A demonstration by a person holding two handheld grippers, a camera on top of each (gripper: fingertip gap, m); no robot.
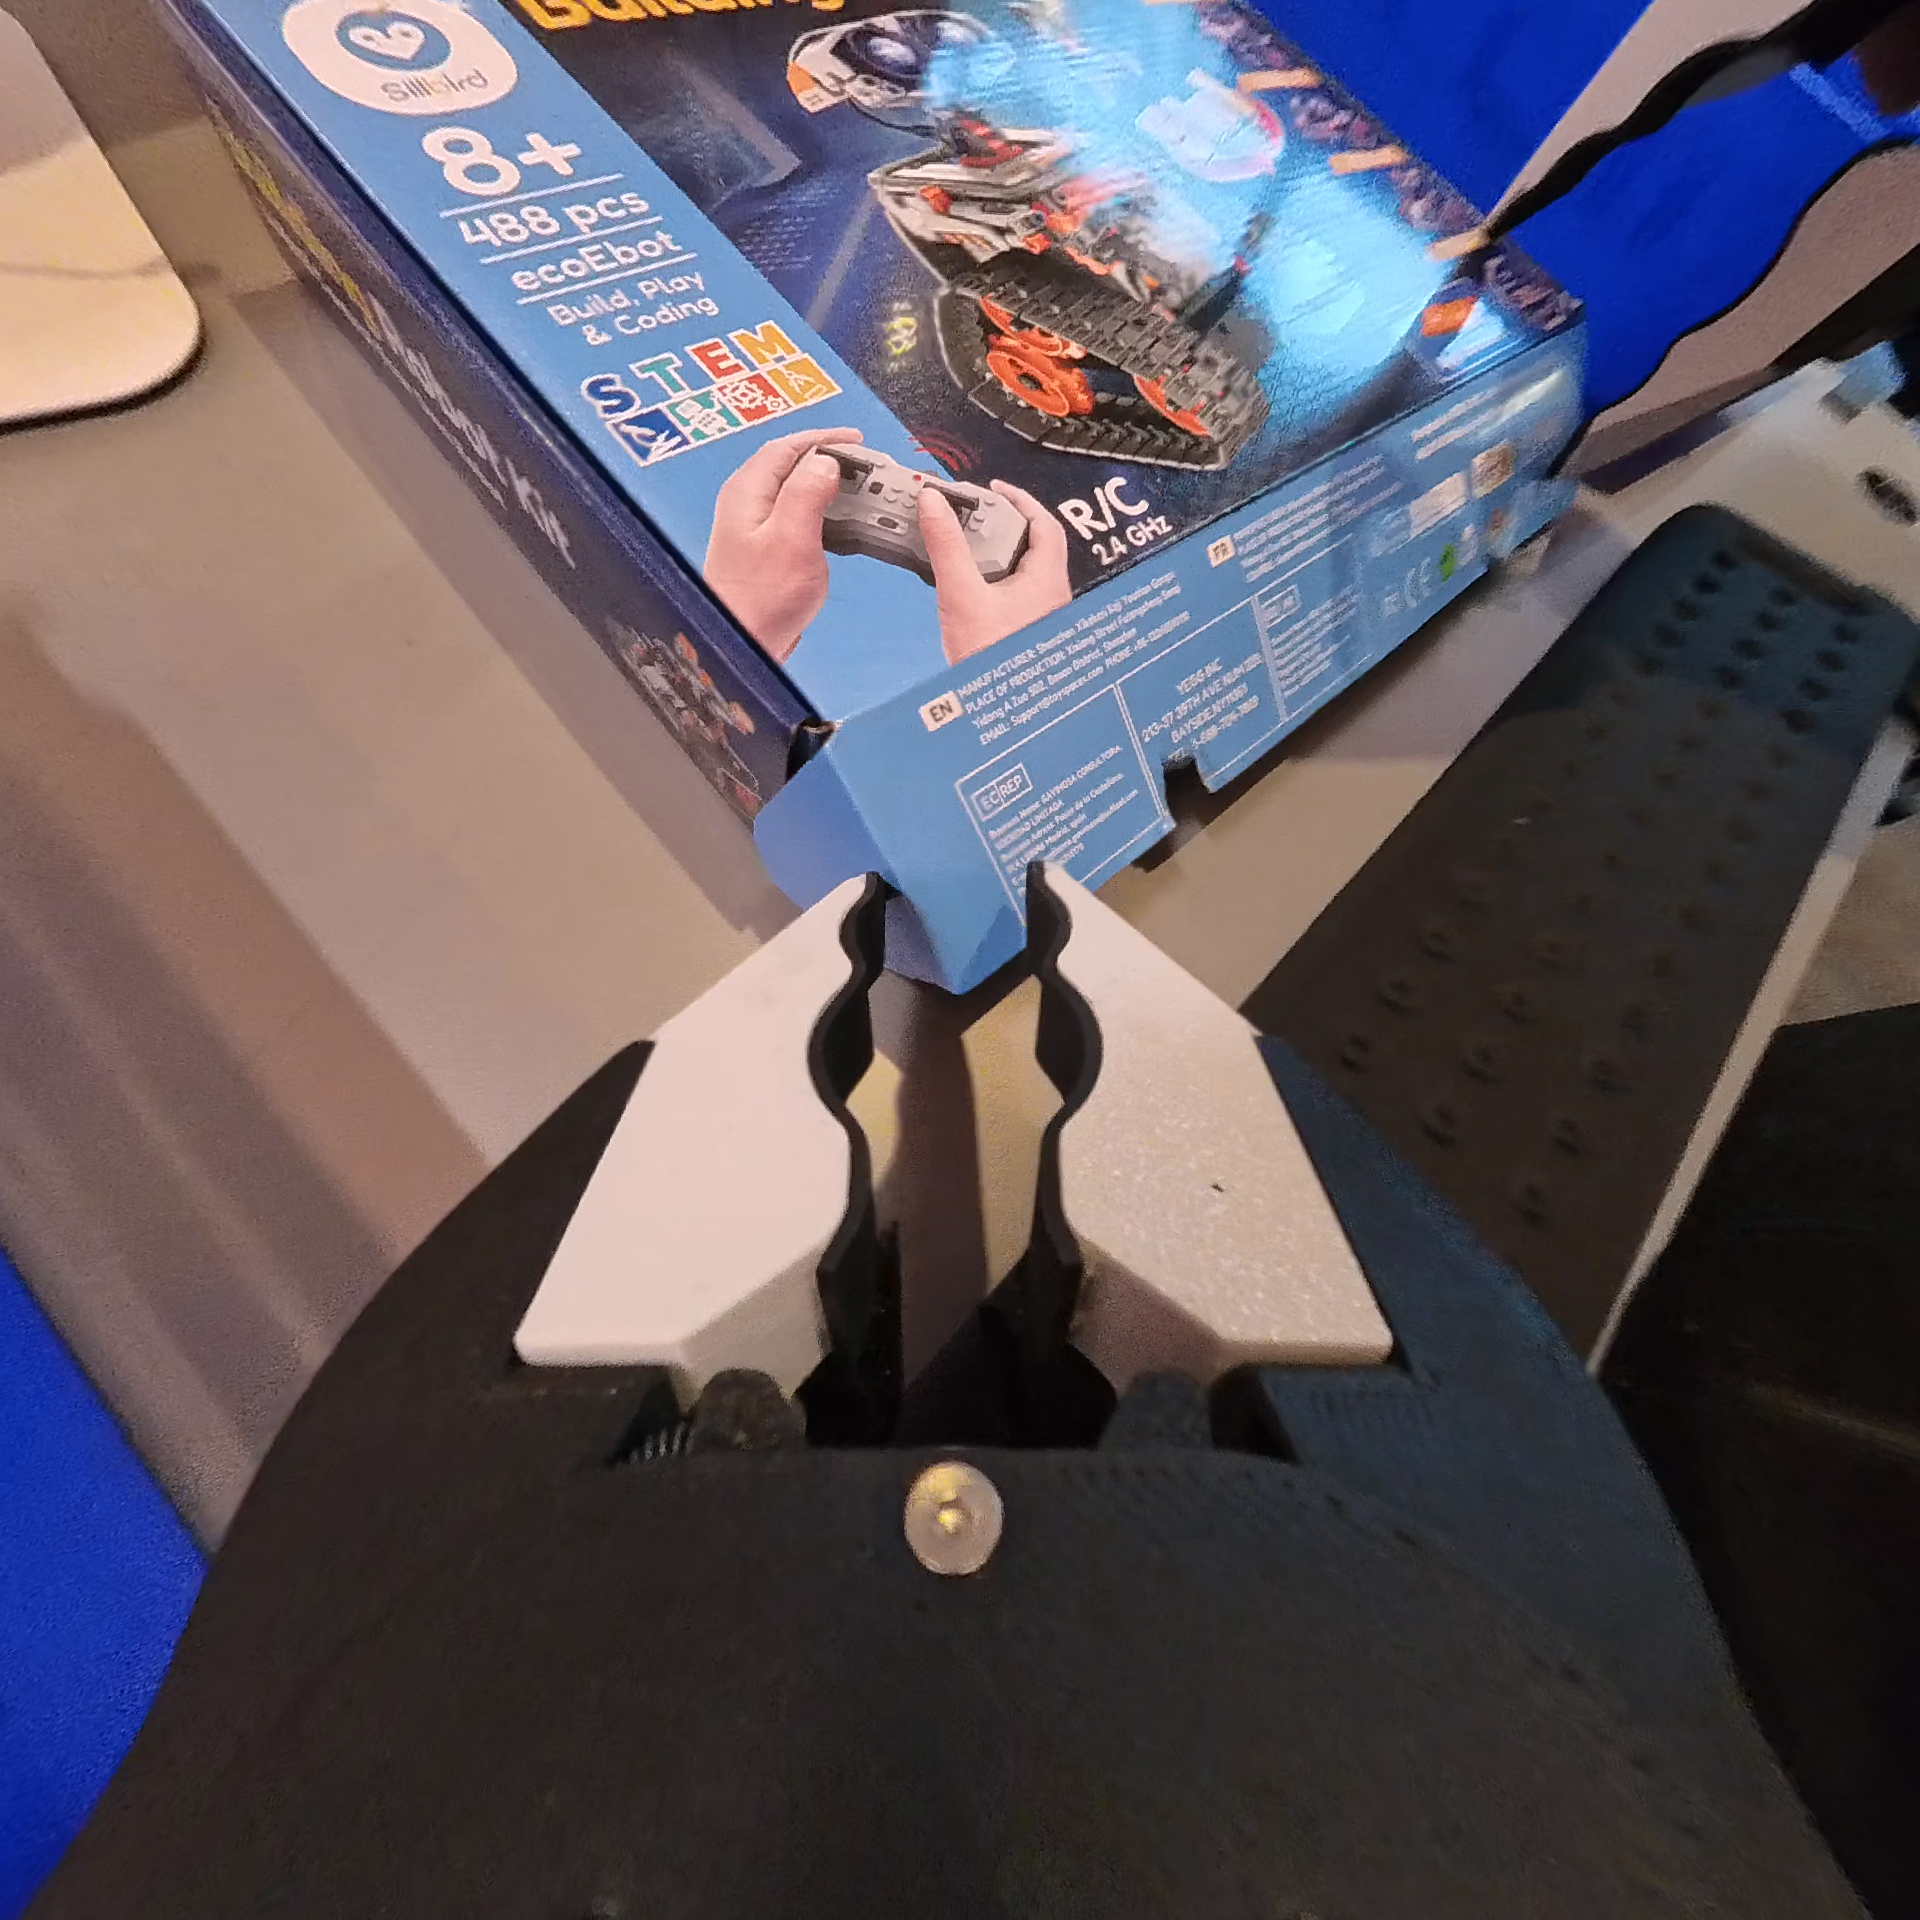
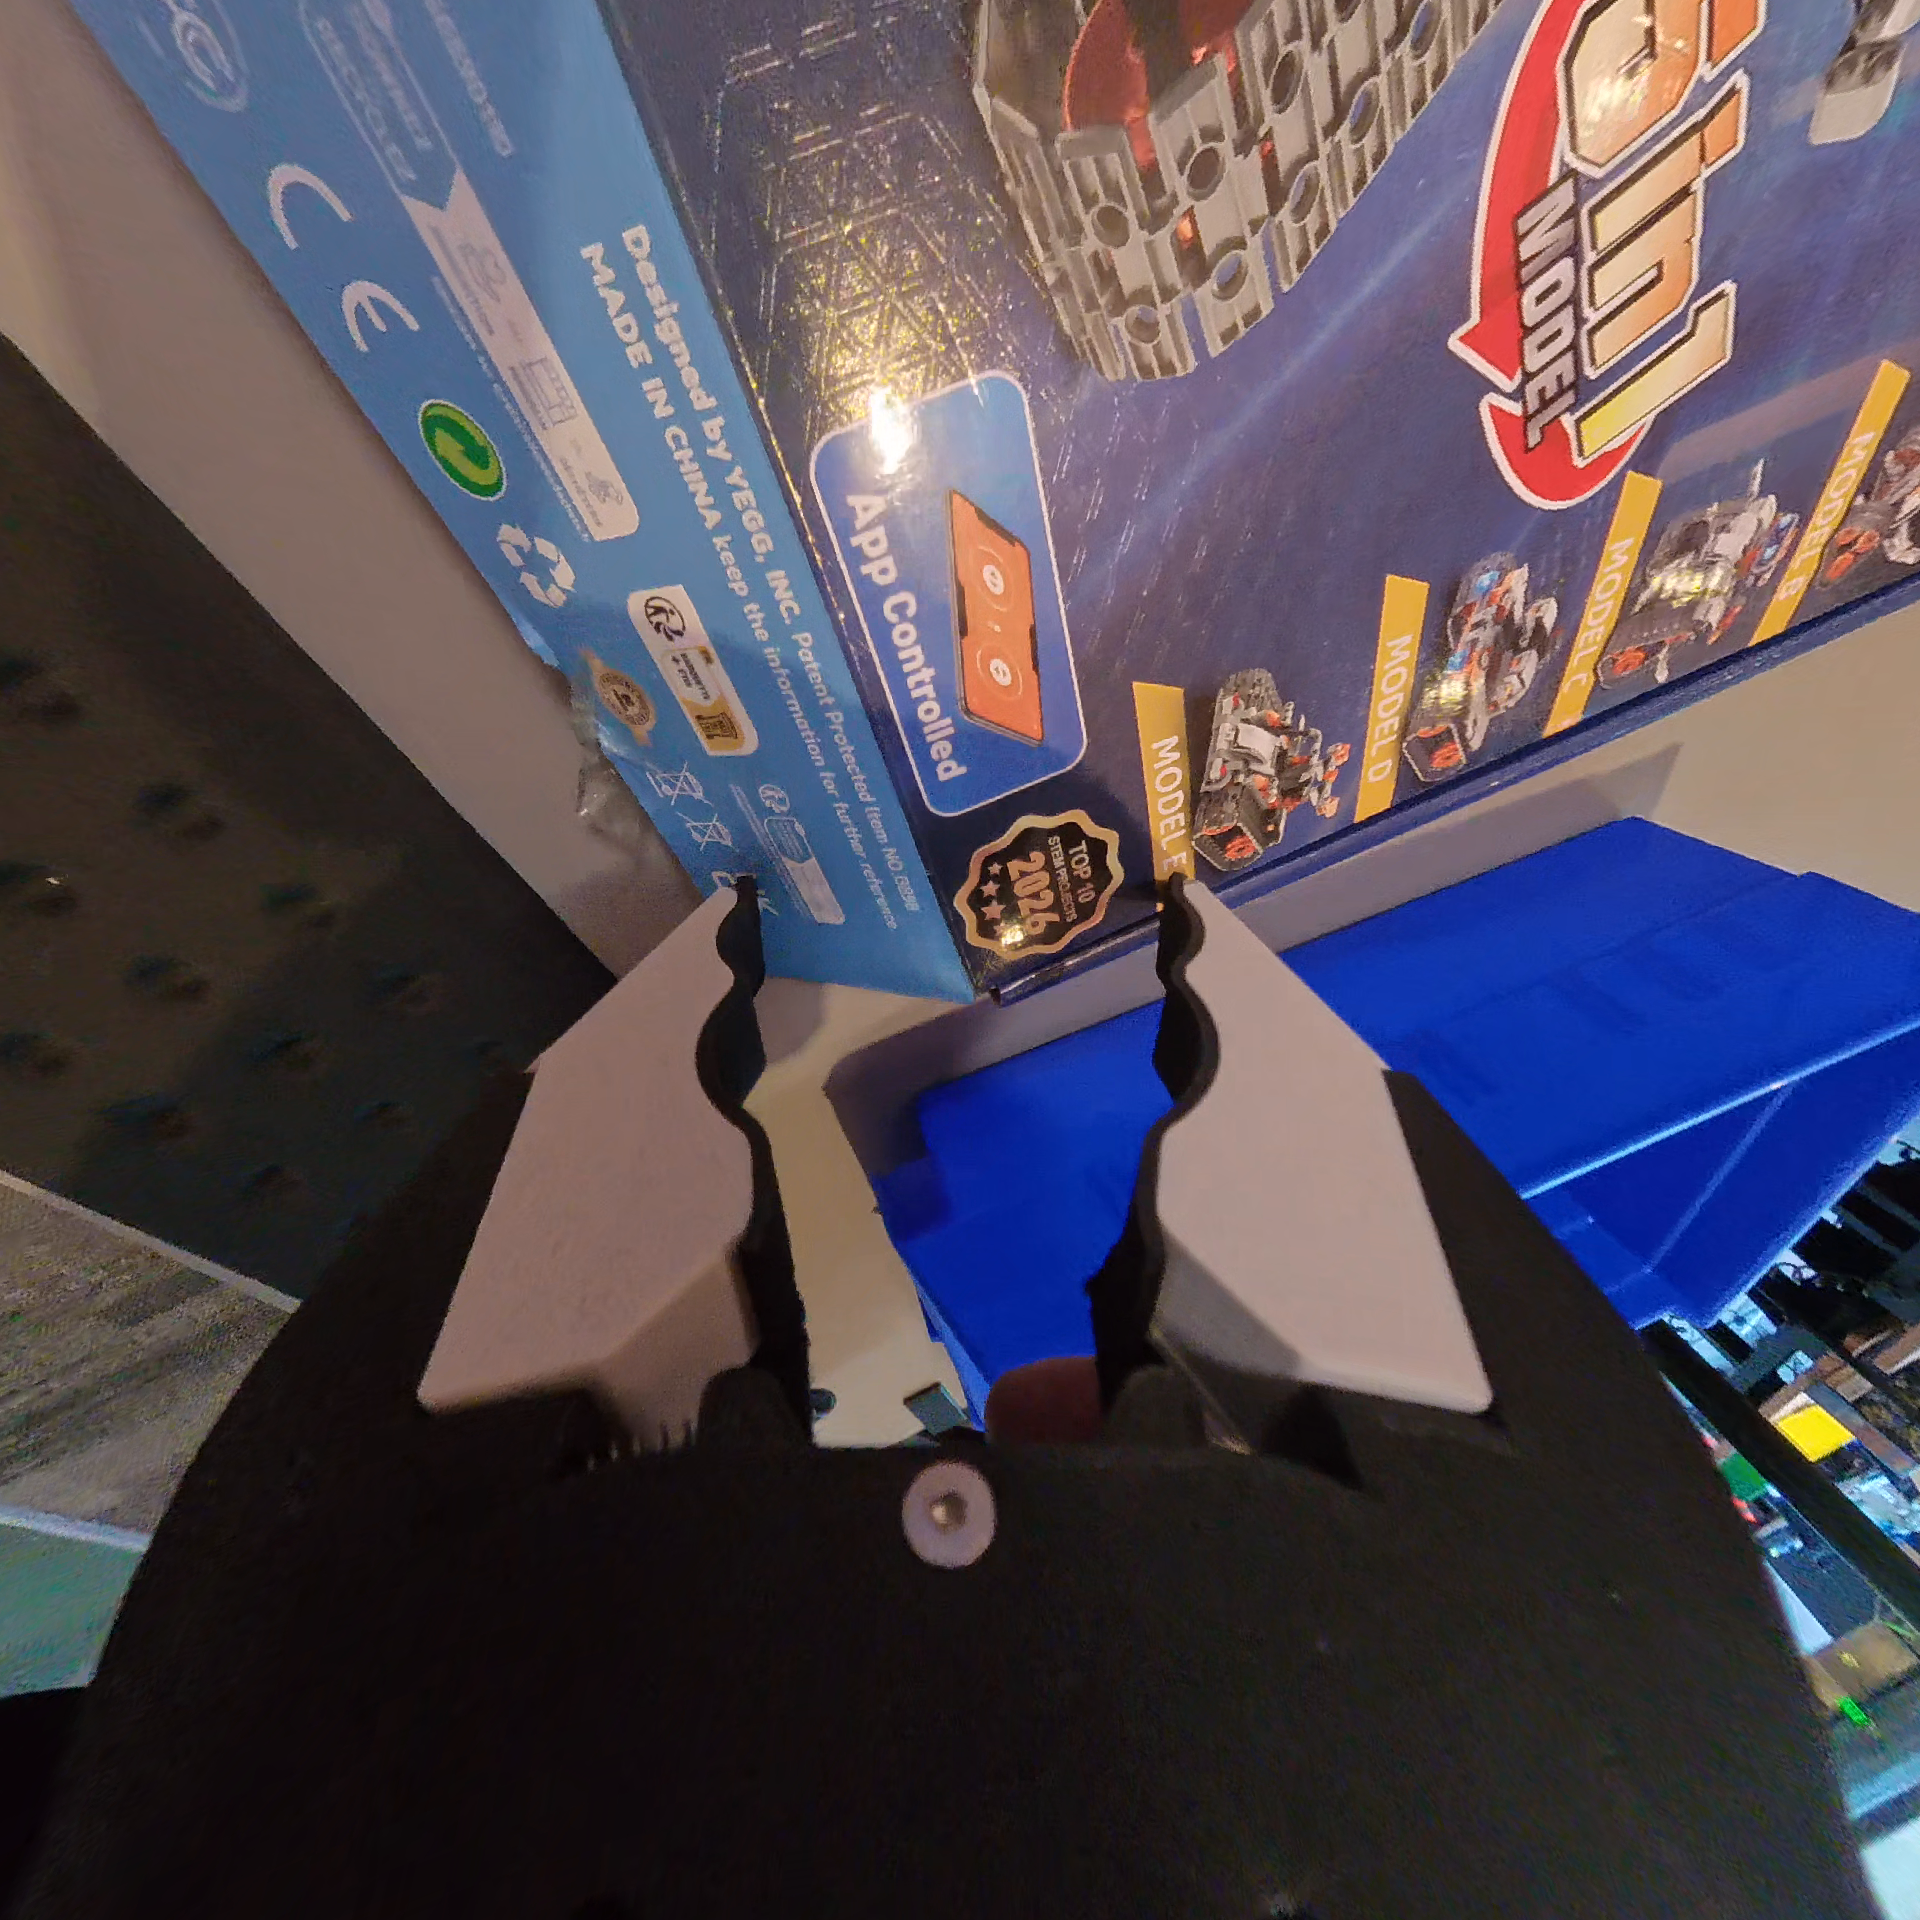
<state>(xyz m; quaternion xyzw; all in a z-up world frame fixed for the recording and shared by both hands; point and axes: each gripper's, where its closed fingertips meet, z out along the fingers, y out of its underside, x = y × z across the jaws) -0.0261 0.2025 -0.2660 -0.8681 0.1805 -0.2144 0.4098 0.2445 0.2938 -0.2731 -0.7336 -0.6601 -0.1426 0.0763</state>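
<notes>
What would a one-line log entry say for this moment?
left gripper: open around box flap | right gripper: open at toy box corner | blue bin beneath

Glossy printed cardboard box (image 1: 935, 343), glare on its lid; matt black perforated panel (image 1: 1621, 883); smooth grey tabletop (image 1: 312, 727); grainy plastic gripper fingers (image 1: 727, 1143).

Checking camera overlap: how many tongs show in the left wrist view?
2. The left tongs fill the bottom centre, tips astride the open flap of the blue box; the right tongs enter top right, by its far corner.
</notes>
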